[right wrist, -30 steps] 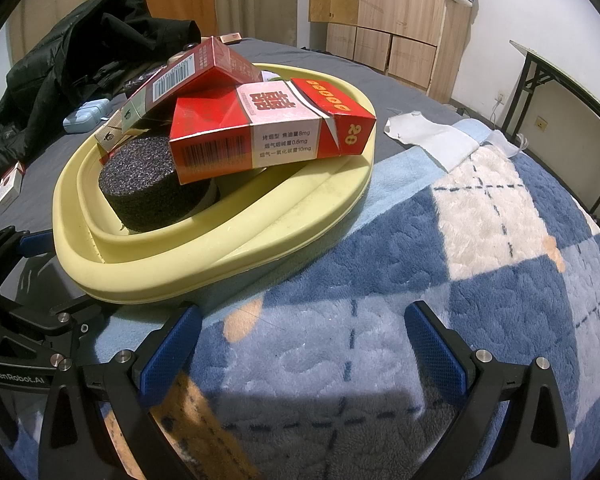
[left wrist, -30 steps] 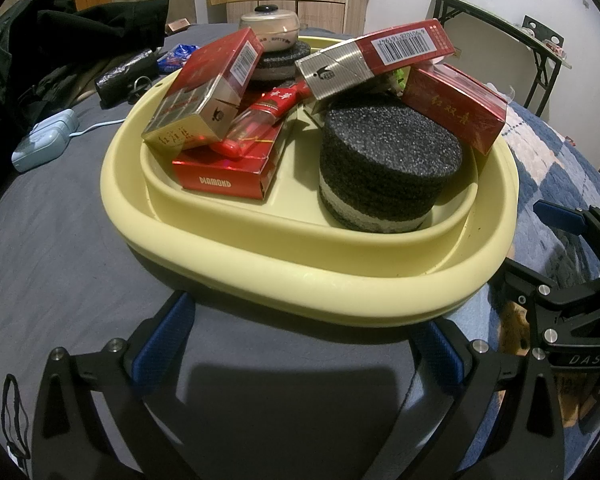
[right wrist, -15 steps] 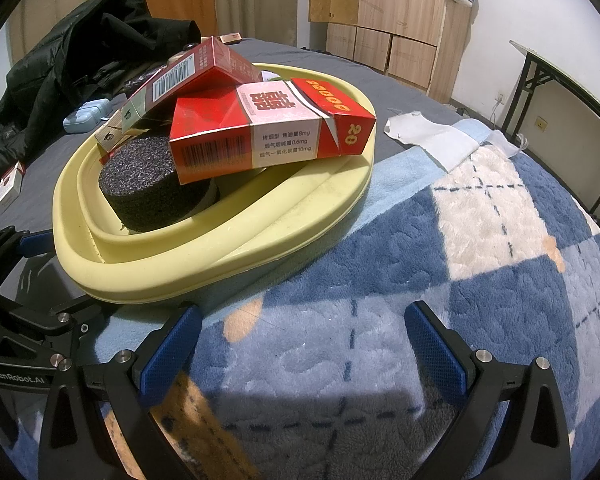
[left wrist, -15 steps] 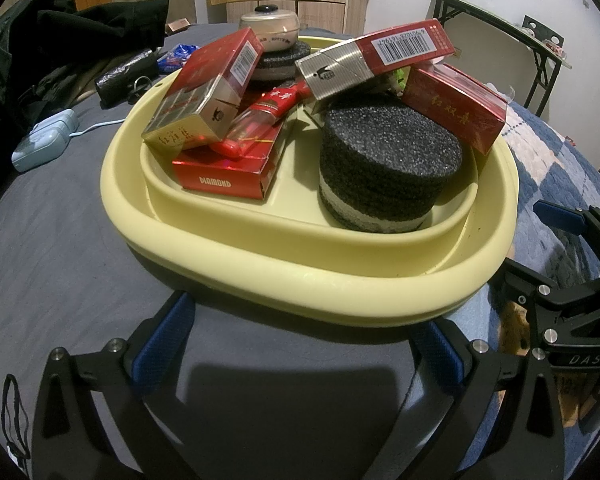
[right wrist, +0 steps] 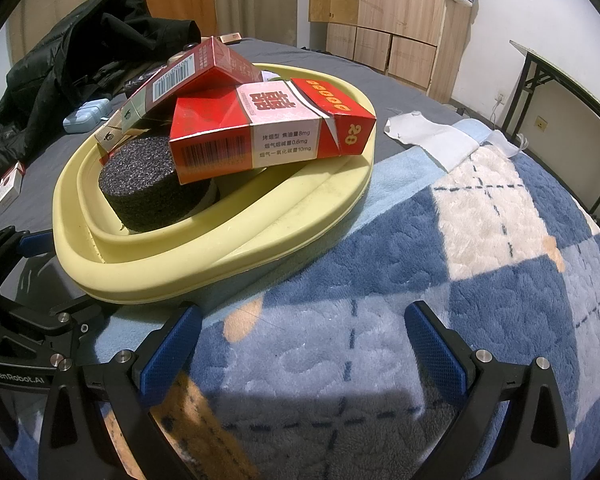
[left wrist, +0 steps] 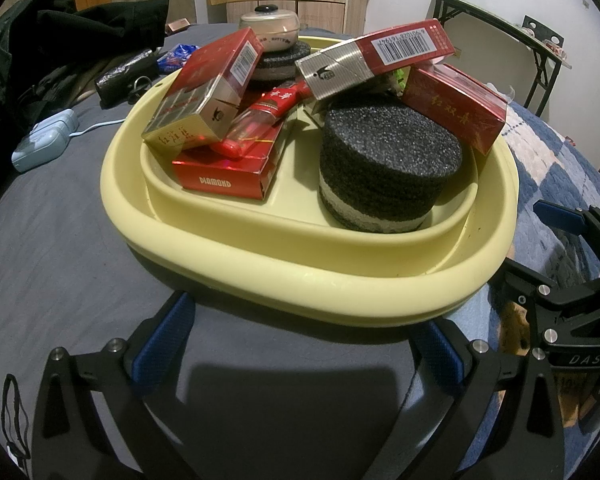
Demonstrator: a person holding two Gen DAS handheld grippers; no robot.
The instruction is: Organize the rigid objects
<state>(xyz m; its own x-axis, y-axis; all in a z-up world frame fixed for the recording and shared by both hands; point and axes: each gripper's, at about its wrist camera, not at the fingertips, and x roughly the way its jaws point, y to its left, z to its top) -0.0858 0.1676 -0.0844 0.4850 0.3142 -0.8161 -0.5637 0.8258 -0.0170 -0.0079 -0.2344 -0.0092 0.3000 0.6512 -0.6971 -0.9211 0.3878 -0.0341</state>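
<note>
"DIAMOND" on flat red box [left wrist: 225, 171]

the round jar [left wrist: 270, 29] behind the tray's red boxes [left wrist: 210, 92] is half hidden, its label unreadable.

light: indoor, moderate, from above and behind the cameras | shadows: dark, hard-edged, on the bed [left wrist: 40, 240] just ahead of each gripper | glare: foil of one red pack [left wrist: 204, 96] | focus: sharp | distortion: strong fisheye, black vignetted corners
</note>
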